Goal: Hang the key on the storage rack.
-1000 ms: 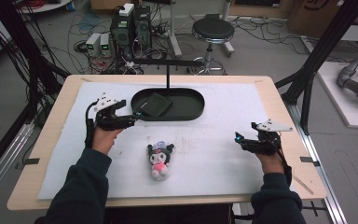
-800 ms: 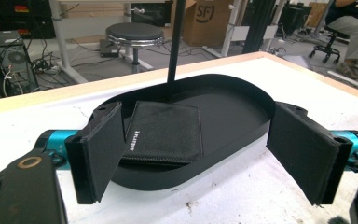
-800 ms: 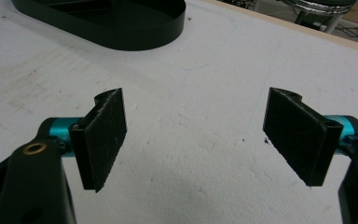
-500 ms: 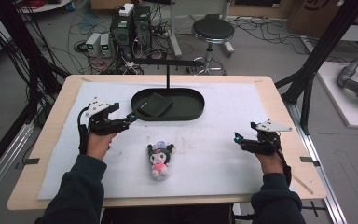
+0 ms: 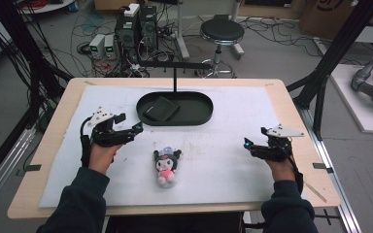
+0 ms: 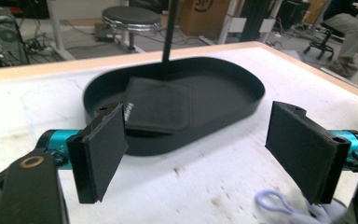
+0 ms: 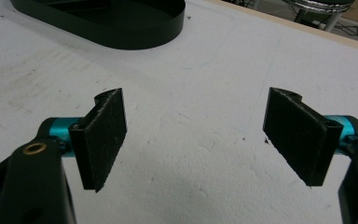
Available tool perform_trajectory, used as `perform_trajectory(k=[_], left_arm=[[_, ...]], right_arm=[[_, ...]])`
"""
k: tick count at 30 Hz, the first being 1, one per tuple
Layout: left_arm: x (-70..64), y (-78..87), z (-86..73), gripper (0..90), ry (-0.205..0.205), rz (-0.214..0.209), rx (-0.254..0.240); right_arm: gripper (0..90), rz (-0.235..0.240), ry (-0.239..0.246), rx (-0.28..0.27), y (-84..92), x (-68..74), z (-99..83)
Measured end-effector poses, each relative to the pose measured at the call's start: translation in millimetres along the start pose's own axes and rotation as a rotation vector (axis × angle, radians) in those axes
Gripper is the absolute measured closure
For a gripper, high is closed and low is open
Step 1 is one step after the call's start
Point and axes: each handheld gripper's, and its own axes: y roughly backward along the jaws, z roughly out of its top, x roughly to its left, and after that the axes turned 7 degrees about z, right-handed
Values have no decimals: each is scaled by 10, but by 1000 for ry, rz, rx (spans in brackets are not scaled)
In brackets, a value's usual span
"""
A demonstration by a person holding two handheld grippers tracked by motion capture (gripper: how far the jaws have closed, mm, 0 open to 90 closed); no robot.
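plush toy (image 5: 165, 166) on mat, left claw (image 5: 137, 128) wide apart nearby, right claw (image 5: 246, 144) likewise

Left tongs (image 5: 137, 128) held low at the left, jaws spread wide, nothing between them; left hand (image 5: 102, 148) gripping from behind, forearm in a dark sleeve. Right tongs (image 5: 247, 144) at the right, jaws likewise wide apart and empty, pointing leftward; right hand (image 5: 278, 162) behind.

the plush toy (image 5: 165, 165) looks soft, fuzzy cloth. the black tray (image 5: 201, 115) seems matt plastic, the pad (image 6: 158, 105) inside maybe fabric. the white table cover (image 7: 205, 121) is rough, stained; table edge (image 5: 291, 111) is wood.
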Motion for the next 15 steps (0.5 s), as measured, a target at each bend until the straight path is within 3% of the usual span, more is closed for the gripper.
perform_trajectory(k=[9,13,15], left_arm=[[-267,-14,-251,200,-7,-84,97],[-387,-37,-352,215,2,-120,135],[-436,-61,-396,244,27,-139,162]], right_arm=[[218,10,18,-10,48,34,-7],[218,11,21,-9,60,26,-15],[218,6,16,-9,56,5,-23]])
